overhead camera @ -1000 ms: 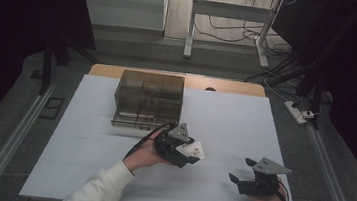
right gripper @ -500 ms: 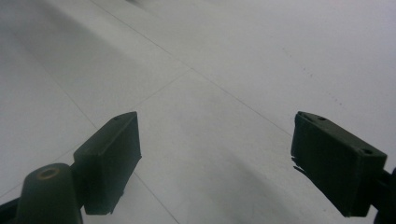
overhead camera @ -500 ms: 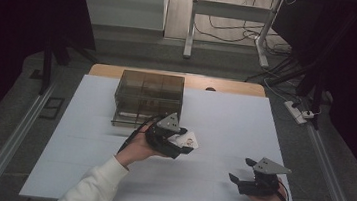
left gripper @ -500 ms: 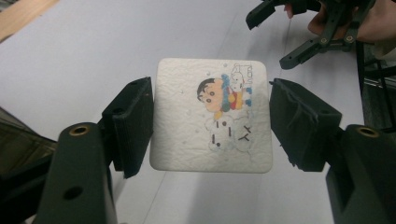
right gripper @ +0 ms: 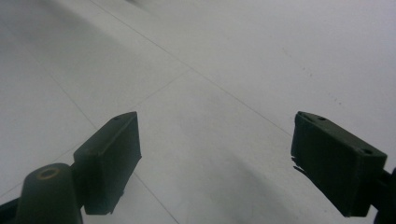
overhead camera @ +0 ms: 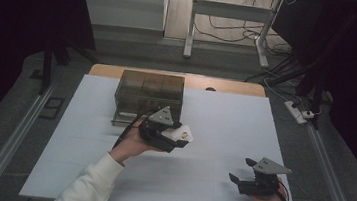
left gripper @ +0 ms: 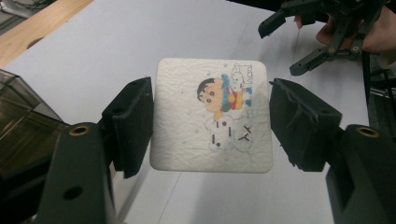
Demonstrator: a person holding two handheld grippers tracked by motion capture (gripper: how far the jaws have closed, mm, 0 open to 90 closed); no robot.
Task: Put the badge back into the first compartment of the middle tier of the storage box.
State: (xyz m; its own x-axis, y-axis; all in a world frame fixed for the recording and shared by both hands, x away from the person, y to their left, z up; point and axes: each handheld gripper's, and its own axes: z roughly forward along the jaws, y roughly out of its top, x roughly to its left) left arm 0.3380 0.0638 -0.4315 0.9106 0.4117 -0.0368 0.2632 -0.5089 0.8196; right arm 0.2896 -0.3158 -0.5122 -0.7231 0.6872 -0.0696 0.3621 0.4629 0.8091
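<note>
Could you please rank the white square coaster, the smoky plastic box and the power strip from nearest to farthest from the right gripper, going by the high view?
From the right gripper:
1. White square coaster, between the left gripper's jaws, up-left.
2. Smoky plastic box, farther up-left at the table's back.
3. Power strip, on the floor beyond the table's right edge. Close to the box; tentative.

Tabletop: pale white sheet covering, faint seam lines crossing it; bare wooden edge exposed along the far side. Smoky translucent box with inner compartments stands directly on the tabletop, toward the far edge, left of centre. A dark round hole sits in the wooden strip.
</note>
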